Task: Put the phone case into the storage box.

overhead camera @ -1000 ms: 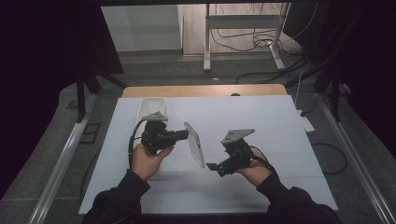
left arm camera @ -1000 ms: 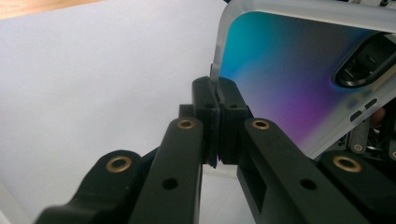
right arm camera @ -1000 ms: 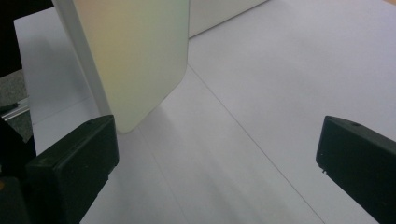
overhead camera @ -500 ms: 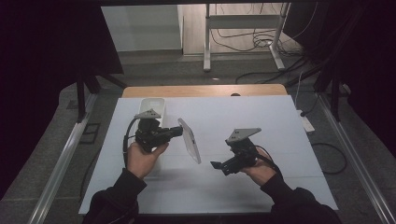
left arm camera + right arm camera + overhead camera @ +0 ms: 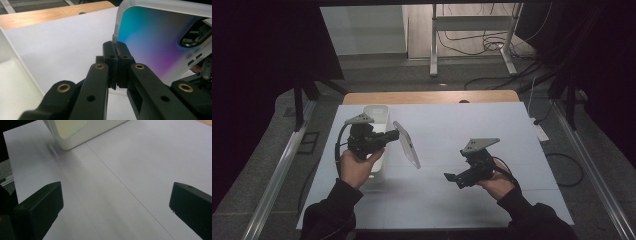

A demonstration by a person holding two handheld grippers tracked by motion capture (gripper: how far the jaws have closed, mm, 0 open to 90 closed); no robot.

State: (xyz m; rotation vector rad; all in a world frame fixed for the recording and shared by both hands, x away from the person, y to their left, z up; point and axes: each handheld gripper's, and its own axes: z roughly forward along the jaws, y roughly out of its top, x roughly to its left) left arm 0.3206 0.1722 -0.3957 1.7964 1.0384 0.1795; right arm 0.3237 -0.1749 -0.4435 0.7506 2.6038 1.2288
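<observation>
Nearest the person, the right gripper (image 5: 451, 176) hangs low over the front of the white table (image 5: 472, 135) with nothing in it — the right gripper view looks down between its two black jaws, which stand far apart over bare tabletop. A little farther in, on the other side, the left gripper (image 5: 396, 134) is held up off the surface, and its jaws are pressed together on the edge of a clear phone case (image 5: 407, 144); in the left gripper view the pads meet on the case's frosted rim (image 5: 115, 41), with the camera cut-out and side button slots showing toward the far corner and a blue-violet sheen across its back. So the case is in the air, tilted on edge, just beside and slightly in front of the white plastic bin (image 5: 377, 116) that stands at the left of the table; the same bin's rounded corner (image 5: 72, 141) shows at the top of the right gripper view. As I read it, the pick-up is done — the case is lifted and securely pinched — and the placing remains: it has yet to be carried over the bin's rim and let go, if that is where it belongs. Beyond the bin lies only the wooden strip (image 5: 427, 96) at the table's far edge.
</observation>
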